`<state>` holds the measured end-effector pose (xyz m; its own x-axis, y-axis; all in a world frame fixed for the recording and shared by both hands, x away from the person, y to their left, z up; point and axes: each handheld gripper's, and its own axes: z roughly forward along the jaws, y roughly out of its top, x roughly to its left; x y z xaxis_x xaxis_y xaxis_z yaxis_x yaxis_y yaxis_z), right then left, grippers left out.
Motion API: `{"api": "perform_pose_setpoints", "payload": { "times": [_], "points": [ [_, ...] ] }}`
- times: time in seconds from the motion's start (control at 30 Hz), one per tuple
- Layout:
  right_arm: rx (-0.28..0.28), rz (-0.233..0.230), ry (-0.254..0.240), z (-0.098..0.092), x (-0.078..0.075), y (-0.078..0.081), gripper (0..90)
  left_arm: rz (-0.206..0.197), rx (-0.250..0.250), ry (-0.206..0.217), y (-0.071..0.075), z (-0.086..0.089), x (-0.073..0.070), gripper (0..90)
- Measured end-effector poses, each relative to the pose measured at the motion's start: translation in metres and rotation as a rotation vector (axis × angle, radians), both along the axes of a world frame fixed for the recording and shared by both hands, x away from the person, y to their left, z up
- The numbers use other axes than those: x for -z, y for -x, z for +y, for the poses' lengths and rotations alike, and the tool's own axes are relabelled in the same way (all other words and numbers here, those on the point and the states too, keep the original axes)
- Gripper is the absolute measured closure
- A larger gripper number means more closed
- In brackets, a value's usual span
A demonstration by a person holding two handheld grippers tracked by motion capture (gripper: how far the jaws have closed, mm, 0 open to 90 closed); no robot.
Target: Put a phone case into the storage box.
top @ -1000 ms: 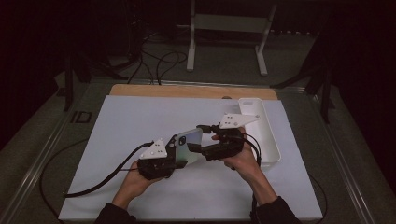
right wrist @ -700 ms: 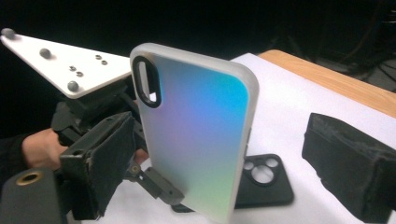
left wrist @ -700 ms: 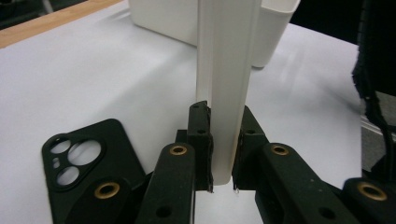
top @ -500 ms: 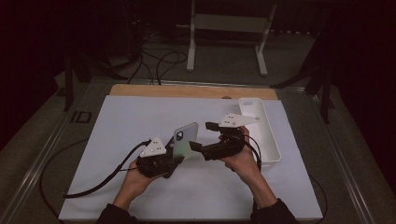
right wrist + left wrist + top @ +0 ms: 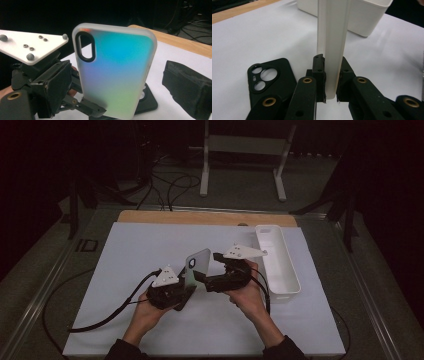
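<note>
The left gripper [image 5: 176,290], low on the white sheet that covered the surface [image 5: 125,250], had its jaws clamped tight on the bottom edge of the frosted, translucent phone case with an iridescent blue-green back [image 5: 198,266], holding it upright just above the surface near the middle; in the left gripper view the case's pale edge [image 5: 332,50] rose straight up between the two black pads. Beneath that gripper lay a black phone case with round camera cut-outs [image 5: 273,80], flat on the sheet. To the right, the right gripper [image 5: 210,279] faced the raised case with its jaws spread wide and nothing between them; they had just been opening, and in the right gripper view the case's coloured back [image 5: 116,72] stood close in front, apart from the one padded jaw visible at the right. The step in hand looked like a hand-over or a re-grip, and it would go best if the left hand kept the case steady and upright while the right jaws came around a long side edge squarely, closing only once both pads faced flat plastic, clear of the oval camera hole. Farther right, a long white plastic bin [image 5: 280,265] sat at the sheet's edge. Beyond the sheet ran a strip of bare wood [image 5: 200,217], then a dark room with cables on the floor [image 5: 165,185] and a pale metal stand [image 5: 245,155].
</note>
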<state>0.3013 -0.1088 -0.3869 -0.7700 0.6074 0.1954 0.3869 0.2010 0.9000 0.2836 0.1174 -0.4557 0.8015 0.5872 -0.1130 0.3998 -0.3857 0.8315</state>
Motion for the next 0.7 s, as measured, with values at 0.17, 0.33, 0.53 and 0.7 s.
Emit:
{"api": "perform_pose_setpoints", "payload": {
  "times": [0.17, 0.33, 0.53, 0.7],
  "points": [
    [0.029, 0.002, 0.024, 0.007, 0.000, 0.000, 11.5, 0.014, -0.007, 0.007, -0.001, -0.002, 0.002, 81.0],
    [0.049, 0.020, 0.013, 0.013, 0.001, -0.003, 11.7, 0.027, -0.018, 0.010, -0.001, -0.005, 0.003, 81.0],
    [0.080, 0.042, 0.000, 0.018, 0.004, -0.008, 14.6, 0.032, -0.015, 0.007, 0.000, -0.006, 0.004, 81.0],
    [0.102, 0.042, 0.001, 0.023, 0.006, -0.010, 14.4, 0.039, -0.016, 0.017, 0.000, -0.008, 0.005, 81.0]
  ]
}}
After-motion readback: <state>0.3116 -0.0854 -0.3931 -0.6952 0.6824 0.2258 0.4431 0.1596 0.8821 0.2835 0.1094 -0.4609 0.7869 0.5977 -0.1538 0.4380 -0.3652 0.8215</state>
